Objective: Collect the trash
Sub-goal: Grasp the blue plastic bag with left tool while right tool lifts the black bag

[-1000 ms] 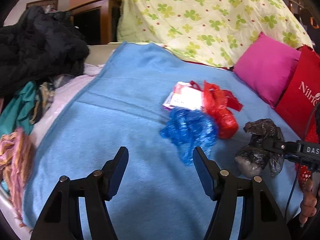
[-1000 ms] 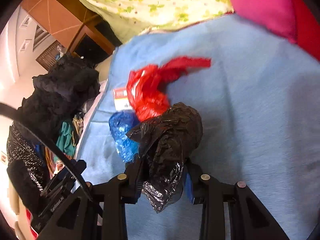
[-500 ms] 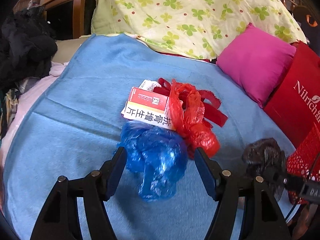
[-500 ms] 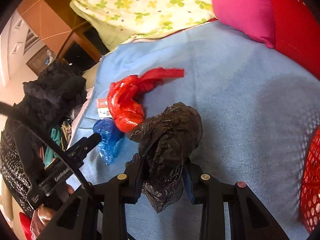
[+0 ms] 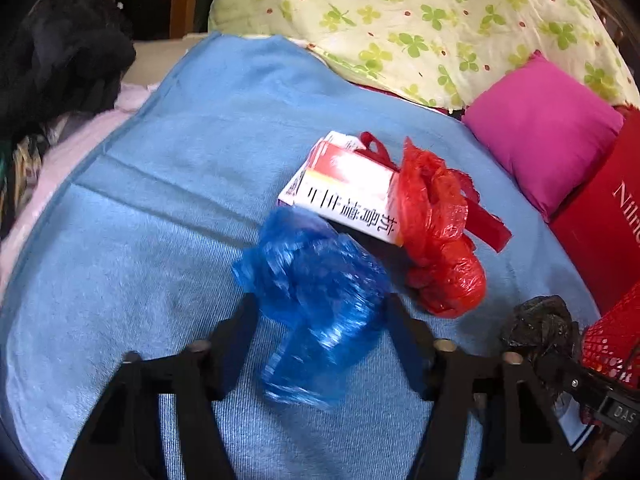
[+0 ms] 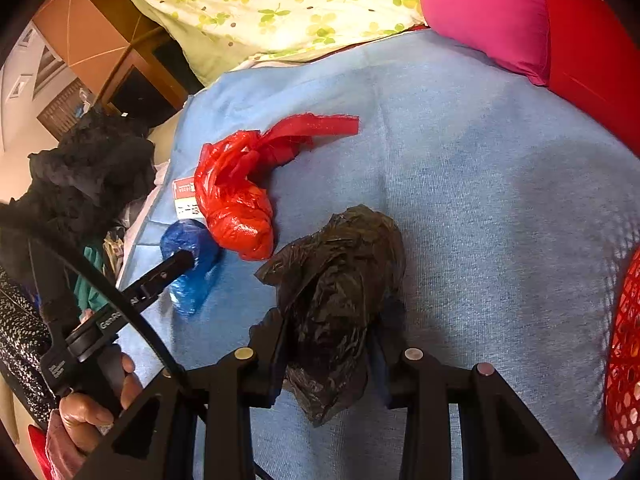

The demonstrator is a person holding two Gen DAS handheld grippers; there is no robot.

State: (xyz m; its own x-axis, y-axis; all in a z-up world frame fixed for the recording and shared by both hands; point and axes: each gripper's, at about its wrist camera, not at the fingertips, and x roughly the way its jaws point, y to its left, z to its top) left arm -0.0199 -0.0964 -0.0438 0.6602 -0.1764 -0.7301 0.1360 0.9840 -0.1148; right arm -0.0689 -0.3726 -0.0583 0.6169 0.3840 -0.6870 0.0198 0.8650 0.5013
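Observation:
A crumpled blue plastic bag (image 5: pixel 316 292) lies on the blue blanket (image 5: pixel 160 200) between the fingers of my left gripper (image 5: pixel 320 312). Its jaws are closing, and both pads touch the bag's sides. Just behind lie a red-and-white box (image 5: pixel 344 188) and a knotted red plastic bag (image 5: pixel 440 240). My right gripper (image 6: pixel 332 320) is shut on a black plastic bag (image 6: pixel 340 264), held just above the blanket. The right wrist view also shows the blue bag (image 6: pixel 192 248) and the red bag (image 6: pixel 236 200) to the left.
A red mesh basket (image 6: pixel 624 340) sits at the right edge, close to the black bag. A pink pillow (image 5: pixel 540 132) and a red carrier bag (image 5: pixel 608 232) line the right side, a flowered quilt (image 5: pixel 400 20) the back. Dark clothes (image 5: pixel 60 48) are heaped at the left.
My left gripper moved forward to the blue bag, straddled it and narrowed onto it. My right gripper kept the black bag while the view drifted right, bringing the red mesh basket in.

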